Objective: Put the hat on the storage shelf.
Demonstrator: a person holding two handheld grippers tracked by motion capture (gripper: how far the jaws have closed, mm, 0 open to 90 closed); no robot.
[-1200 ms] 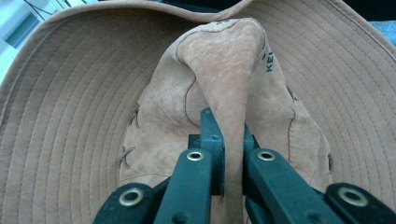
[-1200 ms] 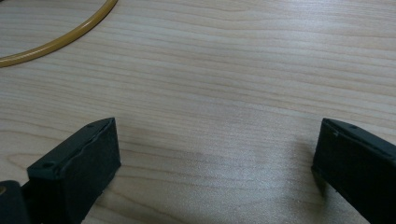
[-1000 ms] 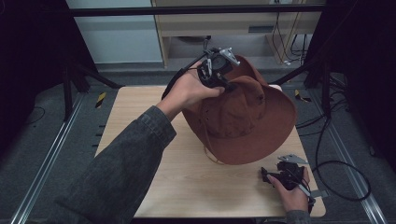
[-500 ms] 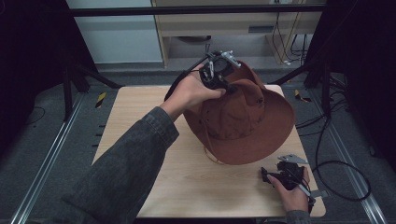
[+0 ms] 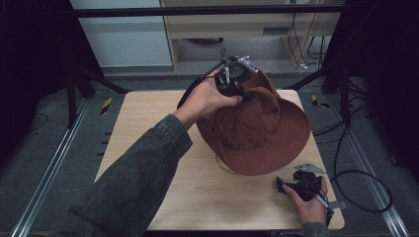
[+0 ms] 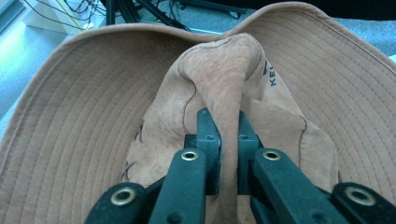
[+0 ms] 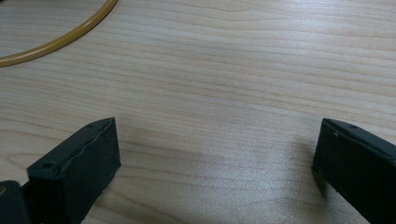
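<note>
While the left gripper (image 6: 223, 140) pinches the brown suede hat (image 5: 257, 128) by its creased crown, the right gripper (image 7: 215, 158) rests wide open near the worktop's (image 5: 148, 128) near right corner.

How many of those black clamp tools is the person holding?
2. The left gripper pinches the crown of the brown hat at the table's far side; the right gripper rests open near the front right corner.

The tool (image 6: 223, 135) pinches a fold of the tan hat's (image 6: 84, 116) crown, seemingly suede.
</note>
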